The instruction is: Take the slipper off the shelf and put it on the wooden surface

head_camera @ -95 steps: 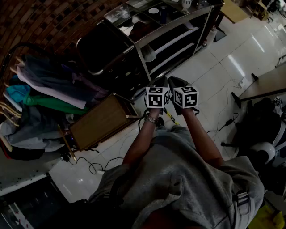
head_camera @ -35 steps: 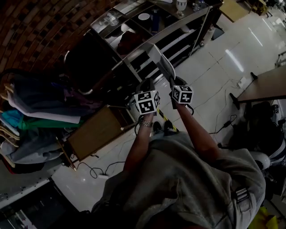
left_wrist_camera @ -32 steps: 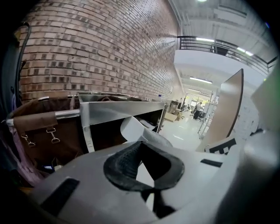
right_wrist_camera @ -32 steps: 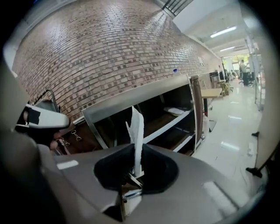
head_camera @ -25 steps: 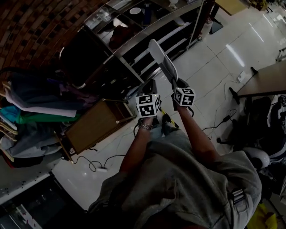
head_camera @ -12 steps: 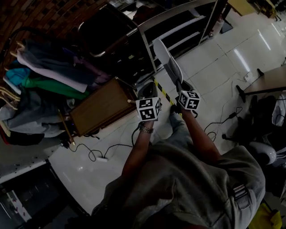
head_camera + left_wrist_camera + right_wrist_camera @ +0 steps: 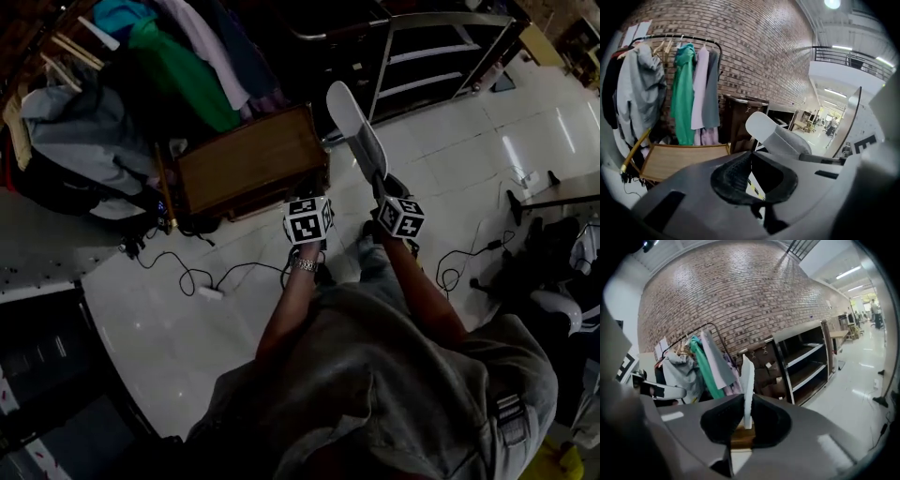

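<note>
Right gripper (image 7: 747,422): clamped on white slipper (image 7: 354,127), held on edge above floor (image 7: 169,319). Left gripper (image 7: 750,155): jaws together, nothing between. Wooden surface (image 7: 248,159): beside hanging clothes (image 7: 178,56)

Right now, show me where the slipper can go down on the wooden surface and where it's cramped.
The wooden surface looks bare across its top; the slipper, clamped in the right gripper, could land anywhere on it. Hanging clothes crowd its far and left edges, and cables trail on the floor along its near side. The floor towards the shelf is open.
</note>
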The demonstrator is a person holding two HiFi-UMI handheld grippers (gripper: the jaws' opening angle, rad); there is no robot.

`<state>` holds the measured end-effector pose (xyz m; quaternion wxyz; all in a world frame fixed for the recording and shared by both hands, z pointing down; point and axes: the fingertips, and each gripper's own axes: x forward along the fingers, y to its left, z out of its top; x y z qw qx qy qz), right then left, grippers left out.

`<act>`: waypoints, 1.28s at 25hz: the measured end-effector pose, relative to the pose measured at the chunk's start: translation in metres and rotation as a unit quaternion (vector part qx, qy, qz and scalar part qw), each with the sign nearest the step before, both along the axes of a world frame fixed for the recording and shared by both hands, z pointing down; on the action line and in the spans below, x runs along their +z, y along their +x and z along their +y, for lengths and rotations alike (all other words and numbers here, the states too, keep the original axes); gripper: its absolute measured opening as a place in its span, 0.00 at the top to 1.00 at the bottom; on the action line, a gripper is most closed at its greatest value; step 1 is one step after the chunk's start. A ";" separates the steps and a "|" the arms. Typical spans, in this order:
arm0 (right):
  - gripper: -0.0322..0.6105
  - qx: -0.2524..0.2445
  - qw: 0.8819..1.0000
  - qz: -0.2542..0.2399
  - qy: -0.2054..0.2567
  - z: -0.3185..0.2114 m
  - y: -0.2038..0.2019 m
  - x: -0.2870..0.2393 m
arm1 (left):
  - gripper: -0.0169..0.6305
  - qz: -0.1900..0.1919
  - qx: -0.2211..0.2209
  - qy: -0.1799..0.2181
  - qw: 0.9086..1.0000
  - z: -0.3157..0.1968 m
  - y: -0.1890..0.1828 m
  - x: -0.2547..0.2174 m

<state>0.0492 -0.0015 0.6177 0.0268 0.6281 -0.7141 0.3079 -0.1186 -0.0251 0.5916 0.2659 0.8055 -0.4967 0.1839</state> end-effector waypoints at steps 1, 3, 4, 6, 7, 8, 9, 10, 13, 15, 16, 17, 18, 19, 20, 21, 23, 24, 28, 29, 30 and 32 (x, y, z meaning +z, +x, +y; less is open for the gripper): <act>0.89 -0.017 1.000 0.012 0.004 0.002 -0.016 -0.006 | 0.97 0.007 -0.011 0.001 1.000 0.005 -0.013 -0.004; 0.89 -0.046 0.999 0.022 0.007 0.003 -0.043 -0.010 | 0.97 0.013 -0.026 0.006 1.000 0.014 -0.032 -0.009; 0.89 -0.055 0.998 0.018 0.005 0.003 -0.053 -0.009 | 0.97 0.010 -0.030 0.009 0.999 0.017 -0.038 -0.011; 0.89 -0.066 0.998 0.010 -0.001 0.001 -0.070 -0.003 | 0.97 0.000 -0.033 0.014 0.999 0.023 -0.047 -0.013; 0.89 -0.070 0.997 0.009 -0.003 -0.001 -0.078 0.001 | 0.97 -0.004 -0.033 0.016 0.999 0.026 -0.051 -0.014; 0.89 -0.074 0.997 0.009 -0.004 -0.004 -0.084 0.004 | 0.97 -0.005 -0.033 0.019 0.999 0.028 -0.055 -0.016; 0.89 -0.077 0.997 0.009 -0.005 -0.007 -0.091 0.006 | 0.97 -0.004 -0.035 0.022 0.999 0.030 -0.060 -0.017; 0.89 -0.081 0.997 0.009 -0.007 -0.010 -0.098 0.010 | 0.97 -0.001 -0.040 0.023 0.999 0.032 -0.066 -0.017; 0.89 -0.100 0.995 0.005 -0.020 -0.017 -0.124 0.022 | 0.97 -0.003 -0.070 0.011 0.997 0.039 -0.092 -0.009; 0.89 -0.106 0.994 0.001 -0.030 -0.022 -0.134 0.032 | 0.97 -0.011 -0.083 0.005 0.997 0.043 -0.107 -0.003; 0.89 -0.104 0.994 -0.005 -0.038 -0.025 -0.137 0.040 | 0.97 -0.013 -0.089 0.003 0.996 0.045 -0.114 0.000; 0.89 -0.098 0.994 -0.013 -0.049 -0.029 -0.139 0.049 | 0.97 -0.014 -0.097 0.001 0.995 0.046 -0.122 0.002; 0.89 -0.089 0.994 -0.022 -0.060 -0.034 -0.140 0.061 | 0.97 -0.013 -0.106 -0.001 0.994 0.047 -0.131 0.005; 0.89 -0.080 0.994 -0.030 -0.072 -0.041 -0.142 0.073 | 0.97 -0.012 -0.115 -0.004 0.993 0.046 -0.140 0.007; 0.89 -0.070 0.993 -0.031 -0.085 -0.047 -0.144 0.086 | 0.97 -0.013 -0.124 -0.007 0.992 0.047 -0.148 0.010; 0.89 -0.061 0.993 -0.026 -0.098 -0.052 -0.147 0.099 | 0.97 -0.014 -0.132 -0.011 0.991 0.049 -0.155 0.013; 0.89 -0.044 0.991 -0.023 -0.121 -0.063 -0.152 0.124 | 0.97 -0.018 -0.144 -0.020 0.989 0.054 -0.166 0.018; 0.89 -0.035 0.990 -0.031 -0.130 -0.071 -0.154 0.136 | 0.97 -0.019 -0.147 -0.023 0.989 0.054 -0.169 0.020; 0.89 -0.001 0.985 -0.066 -0.156 -0.106 -0.164 0.180 | 0.97 -0.022 -0.157 -0.041 0.987 0.056 -0.177 0.035; 0.89 0.005 0.985 -0.069 -0.160 -0.114 -0.167 0.188 | 0.97 -0.023 -0.159 -0.048 0.986 0.056 -0.179 0.040; 0.89 0.009 0.984 -0.072 -0.162 -0.122 -0.169 0.194 | 0.97 -0.023 -0.162 -0.055 0.985 0.057 -0.180 0.046; 0.89 0.021 0.983 -0.081 -0.166 -0.137 -0.170 0.205 | 0.97 -0.025 -0.166 -0.067 0.984 0.057 -0.181 0.057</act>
